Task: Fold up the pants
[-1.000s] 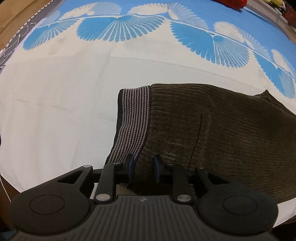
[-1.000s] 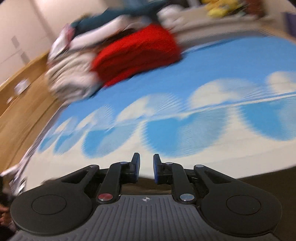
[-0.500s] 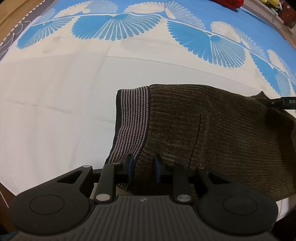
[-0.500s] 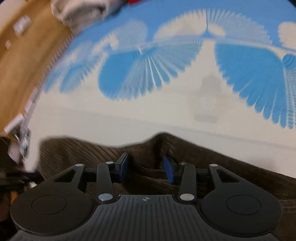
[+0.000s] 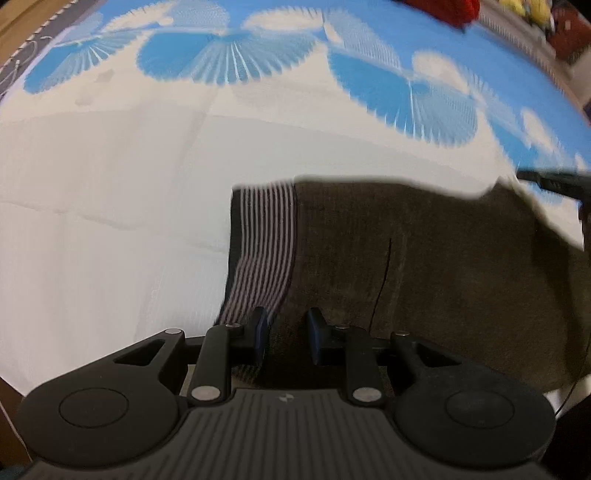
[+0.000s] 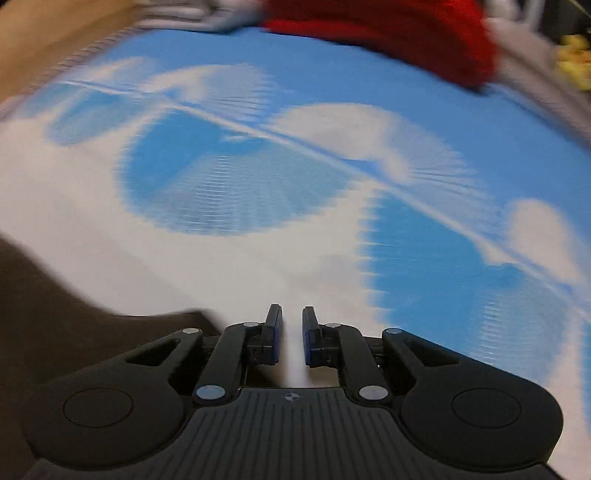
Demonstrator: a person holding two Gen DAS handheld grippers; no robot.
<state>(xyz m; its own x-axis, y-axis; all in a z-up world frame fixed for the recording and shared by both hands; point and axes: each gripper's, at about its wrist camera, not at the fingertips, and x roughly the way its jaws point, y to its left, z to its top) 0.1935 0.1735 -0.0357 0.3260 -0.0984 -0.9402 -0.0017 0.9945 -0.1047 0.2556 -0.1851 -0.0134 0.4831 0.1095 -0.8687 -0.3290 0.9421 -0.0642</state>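
Blue-and-white sheet (image 6: 229,192) blurs in your right view; pants (image 5: 424,258) run off frame. Your left gripper (image 5: 286,334) pinches them beside the waistband (image 5: 264,236); your right gripper (image 6: 291,334) is closing on nothing.

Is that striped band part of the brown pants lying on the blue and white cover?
Yes, the striped band joins straight onto the brown pants, which lie on the cover.

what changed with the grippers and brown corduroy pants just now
The right gripper swung down from the clothes pile to the edge of the brown corduroy pants; its jaws widened and are closing, only blue-and-white bedspread showing between them. The left gripper kept its hold by the striped waistband.
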